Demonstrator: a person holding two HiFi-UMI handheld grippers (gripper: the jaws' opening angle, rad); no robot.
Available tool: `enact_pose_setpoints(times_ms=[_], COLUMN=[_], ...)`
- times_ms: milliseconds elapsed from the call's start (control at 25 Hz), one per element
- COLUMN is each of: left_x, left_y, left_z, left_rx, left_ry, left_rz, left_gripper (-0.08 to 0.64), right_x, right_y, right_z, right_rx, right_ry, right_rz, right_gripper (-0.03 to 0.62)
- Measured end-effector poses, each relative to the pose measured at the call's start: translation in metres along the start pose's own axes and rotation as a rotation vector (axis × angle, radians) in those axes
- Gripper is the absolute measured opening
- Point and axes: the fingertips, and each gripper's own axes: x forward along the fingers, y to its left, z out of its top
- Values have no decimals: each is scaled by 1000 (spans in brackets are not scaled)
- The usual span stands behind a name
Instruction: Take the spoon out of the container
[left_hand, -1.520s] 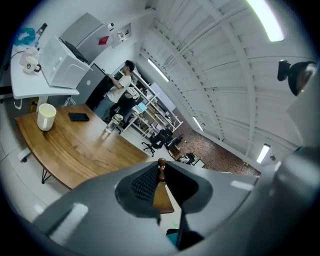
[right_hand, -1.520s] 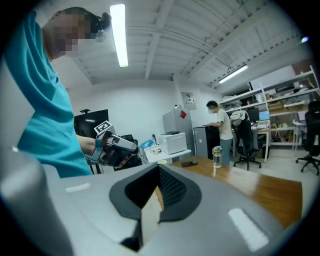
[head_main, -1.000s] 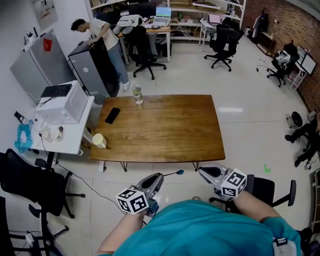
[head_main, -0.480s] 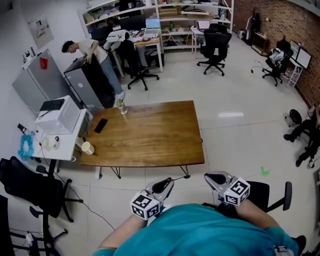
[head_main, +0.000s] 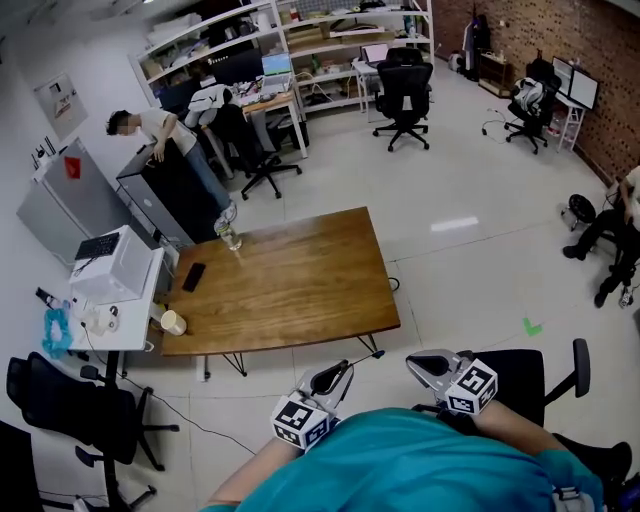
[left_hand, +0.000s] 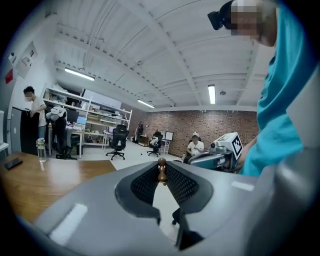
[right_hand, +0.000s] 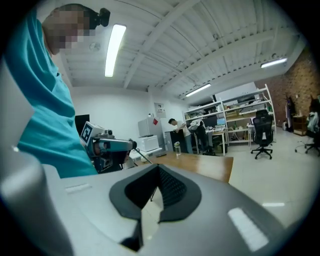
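There are two hand-held grippers, one spoon, one wooden surface (head_main: 290, 285), and on that surface one bottle (head_main: 228, 235) and one phone (head_main: 192, 277); one cup (head_main: 173, 322) stands off its left end, by a white side table. The left hand-held gripper (head_main: 343, 368) is held close in front of the person's teal shirt, out over the floor and short of the surface's near edge; its jaws stand only a narrow gap apart and are clamped on the spoon (head_main: 362, 358). In the left gripper view (left_hand: 161, 165) a brown, knobbed part of the spoon (left_hand: 161, 172) sits pinched between the pad tips. In the head view the spoon runs as a thin rod from those tips forward and to the right, its far end showing just below the surface's near right corner, well apart from the cup. The right gripper view shows the same rod (right_hand: 141, 155) sticking out of the left hand-held gripper. The right hand-held gripper (head_main: 415, 358) is just beside the left one, apart from the spoon; its jaws (right_hand: 159, 167) meet at the tips with nothing between them.
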Motion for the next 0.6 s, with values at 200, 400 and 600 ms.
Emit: enact_pose_setpoints(times_ms=[200, 400, 600], left_x=[-11, -14, -17], left_y=[18, 35, 38], left_z=[-20, -12, -12], left_rx=[7, -14, -10], left_ry=[15, -1, 4], left_rz=[7, 20, 21], left_gripper=[44, 44, 44], right_x=[19, 38, 41], right_y=[-4, -10, -10], right_z=[-15, -6, -9], right_rx=[19, 3, 3], right_ry=[-2, -8, -4], right_rz=[-6, -1, 6], right_gripper=[0, 0, 0])
